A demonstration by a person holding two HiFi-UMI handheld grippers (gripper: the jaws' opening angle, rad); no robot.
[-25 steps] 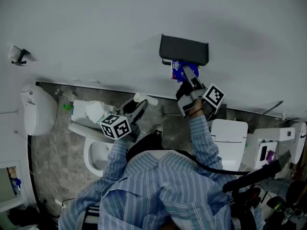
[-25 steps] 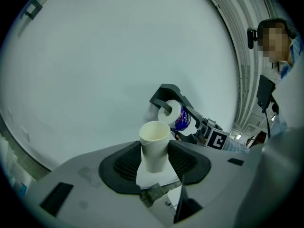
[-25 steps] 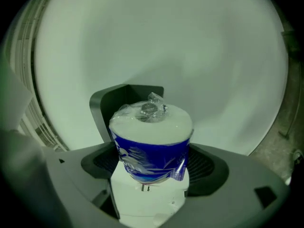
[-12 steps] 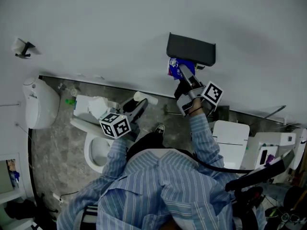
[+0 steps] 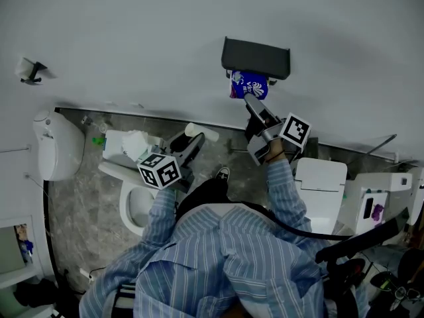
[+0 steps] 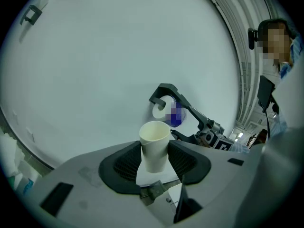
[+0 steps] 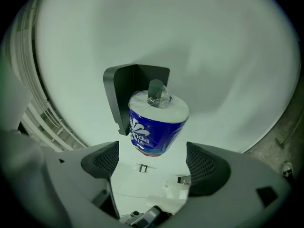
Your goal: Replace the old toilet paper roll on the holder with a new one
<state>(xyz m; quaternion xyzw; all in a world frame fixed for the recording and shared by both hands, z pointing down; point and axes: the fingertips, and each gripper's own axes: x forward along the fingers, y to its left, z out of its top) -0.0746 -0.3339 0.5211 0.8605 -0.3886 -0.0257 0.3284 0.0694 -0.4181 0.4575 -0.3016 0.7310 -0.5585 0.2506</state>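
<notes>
The dark holder [image 5: 255, 57] [image 7: 118, 94] [image 6: 161, 90] is fixed to the pale wall. Under its cover hangs the new roll in a blue wrapper [image 5: 249, 85] [image 7: 154, 125] [image 6: 175, 115], with the holder's peg showing at its end. My right gripper [image 5: 255, 108] [image 7: 153, 163] points at the roll with its jaws open. Both pads stand clear of the roll's lower end. My left gripper [image 5: 192, 141] [image 6: 155, 163], lower and to the left, is shut on the bare cardboard tube [image 5: 201, 133] [image 6: 154, 144].
A toilet bowl [image 5: 132, 204] with white items on its cistern [image 5: 132, 148] stands below the left gripper. A white lidded bin [image 5: 319, 184] is at the right, and a small wall hook [image 5: 26, 71] at the far left. The person's shoe [image 5: 220, 175] is on the stone floor.
The right gripper has shifted slightly left along the wall. The blue roll now sits up under the holder, with the fingertips at its lower end. The left gripper and its tube have stayed put.
</notes>
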